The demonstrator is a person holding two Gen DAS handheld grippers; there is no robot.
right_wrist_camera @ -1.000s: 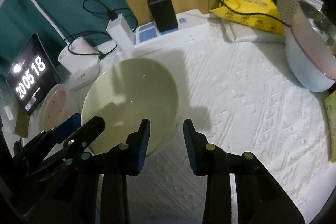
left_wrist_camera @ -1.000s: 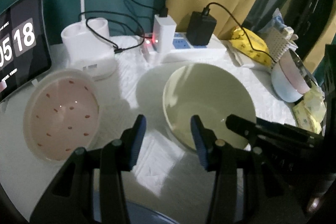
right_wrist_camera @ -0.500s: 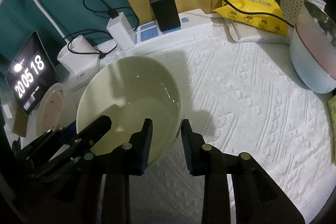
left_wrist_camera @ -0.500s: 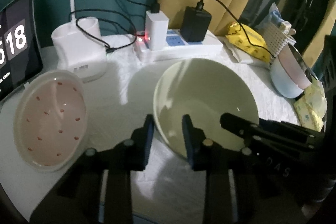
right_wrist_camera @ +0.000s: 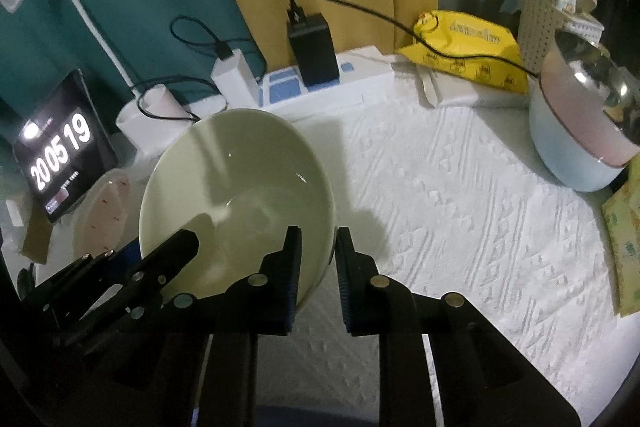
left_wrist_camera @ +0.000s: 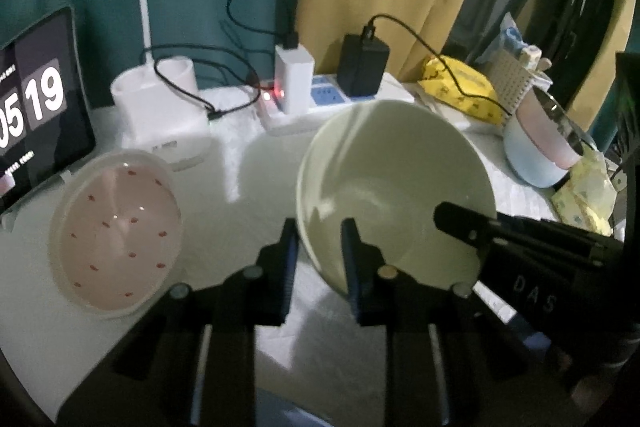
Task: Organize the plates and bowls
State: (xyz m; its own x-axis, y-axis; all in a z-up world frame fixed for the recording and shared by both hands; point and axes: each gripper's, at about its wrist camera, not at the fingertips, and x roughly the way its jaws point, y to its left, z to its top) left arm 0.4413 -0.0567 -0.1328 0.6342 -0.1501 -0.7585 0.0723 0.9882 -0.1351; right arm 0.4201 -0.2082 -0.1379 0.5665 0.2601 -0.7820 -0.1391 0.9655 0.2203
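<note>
Pale green bowl [left_wrist_camera: 394,183]: centre of the desk [right_wrist_camera: 460,211], tilted, its rim caught from both sides.
Left gripper [left_wrist_camera: 318,259]: jaws closing on the bowl's rim at 7 o'clock, one finger inside, one outside, the wall pressed between them.
Right gripper [right_wrist_camera: 318,267]: jaws closing on the rim at 5 o'clock in its own view, likewise straddling the wall.
Pink speckled bowl [left_wrist_camera: 114,235]: at 9 o'clock of the green bowl, resting in a clear rimmed dish, apart from it.
Blue-and-pink bowl [right_wrist_camera: 576,143]: at 2 o'clock, far desk edge, a steel bowl nested inside.
Power strip [right_wrist_camera: 328,83]: at 12 o'clock, a black and a white charger plugged in.
Clock display [right_wrist_camera: 60,147]: at 10 o'clock.
Yellow packet [right_wrist_camera: 468,49]: at 1 o'clock.
</note>
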